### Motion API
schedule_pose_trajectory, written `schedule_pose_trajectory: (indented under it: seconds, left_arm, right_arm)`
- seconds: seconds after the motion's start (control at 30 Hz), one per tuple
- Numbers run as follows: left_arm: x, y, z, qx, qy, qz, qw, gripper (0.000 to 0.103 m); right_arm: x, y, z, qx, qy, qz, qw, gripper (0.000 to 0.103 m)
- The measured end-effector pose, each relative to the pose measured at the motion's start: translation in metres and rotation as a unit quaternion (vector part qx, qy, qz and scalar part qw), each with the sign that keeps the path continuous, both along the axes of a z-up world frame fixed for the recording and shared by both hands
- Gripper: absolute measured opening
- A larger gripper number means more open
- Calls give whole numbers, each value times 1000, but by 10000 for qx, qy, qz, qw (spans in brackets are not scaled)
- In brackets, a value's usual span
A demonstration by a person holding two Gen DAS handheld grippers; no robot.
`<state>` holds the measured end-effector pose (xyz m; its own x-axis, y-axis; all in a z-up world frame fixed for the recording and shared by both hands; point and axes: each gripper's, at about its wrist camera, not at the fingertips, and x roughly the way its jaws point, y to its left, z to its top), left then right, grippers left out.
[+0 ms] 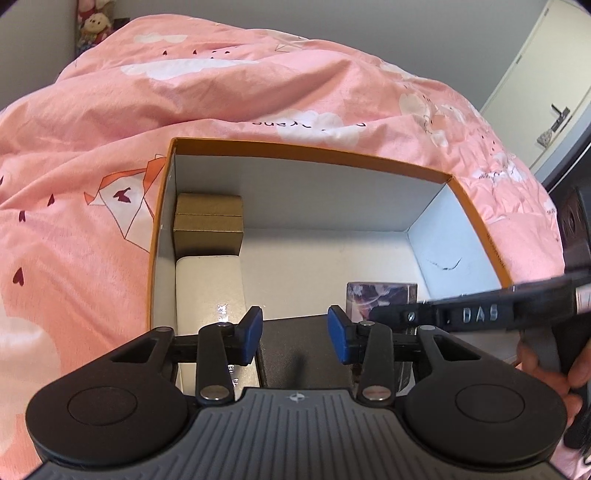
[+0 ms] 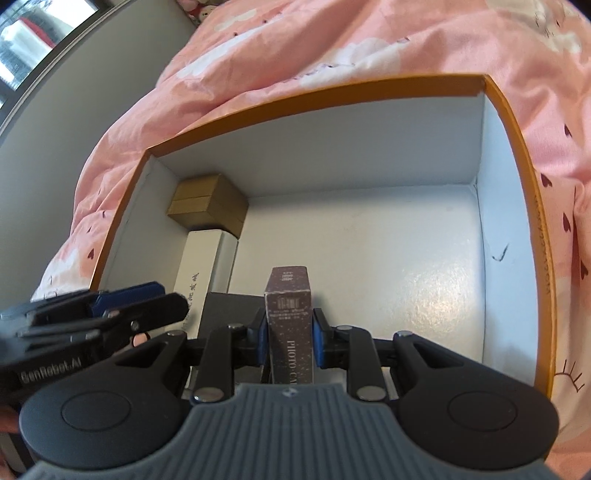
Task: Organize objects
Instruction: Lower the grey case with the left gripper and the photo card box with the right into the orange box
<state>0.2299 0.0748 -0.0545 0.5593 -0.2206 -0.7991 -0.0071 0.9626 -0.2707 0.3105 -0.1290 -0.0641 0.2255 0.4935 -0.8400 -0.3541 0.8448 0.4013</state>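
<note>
An orange-rimmed storage box [image 1: 310,147] with a white inside lies on the pink duvet. Along its left wall sit a brown cardboard box [image 1: 208,225] and a white box [image 1: 210,291]. A dark grey box [image 1: 303,350] sits at the near wall. My left gripper [image 1: 294,336] is open, its blue pads either side of the dark grey box's top, apart from it. My right gripper [image 2: 289,341] is shut on a purple photo-card box [image 2: 289,317], held upright inside the storage box [image 2: 317,92] beside the dark grey box [image 2: 225,310]. The purple box also shows in the left view [image 1: 380,295].
The pink patterned duvet [image 1: 184,110] surrounds the storage box. A plush toy [image 1: 94,26] sits at the far left corner. A cream door [image 1: 546,85] and dark furniture stand at the right. A window [image 2: 33,37] is at the far left in the right view.
</note>
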Motion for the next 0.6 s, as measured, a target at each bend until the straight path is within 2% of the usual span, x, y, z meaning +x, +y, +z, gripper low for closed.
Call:
schedule_pose_trajectory:
  seconds: [0.2, 0.43, 0.6]
  left_arm:
    - [1, -11, -8, 312, 71, -232, 9992, 49]
    - [2, -14, -16, 331, 238, -329, 9986, 50]
    - [1, -15, -18, 326, 283, -376, 9984, 50]
  right_arm:
    - [19, -2, -7, -11, 386, -54, 9992, 25]
    - [24, 9, -19, -608, 275, 176, 9976, 30]
    - [22, 12, -19, -960, 158, 356, 9946, 38]
